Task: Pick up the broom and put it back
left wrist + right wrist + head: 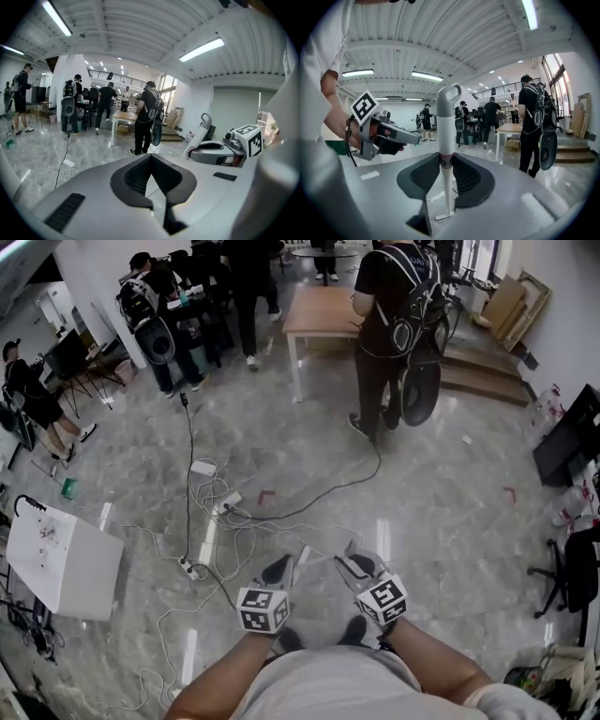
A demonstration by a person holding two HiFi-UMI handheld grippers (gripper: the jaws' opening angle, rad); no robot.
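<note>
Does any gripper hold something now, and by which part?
The right gripper holds the broom by its handle, jaws closed on it just below the grey looped end. The left gripper holds nothing.

Wooden table beside standing person; cables strewn across marble floor

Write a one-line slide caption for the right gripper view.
Right gripper shut on the white broom handle; left gripper alongside.
</note>
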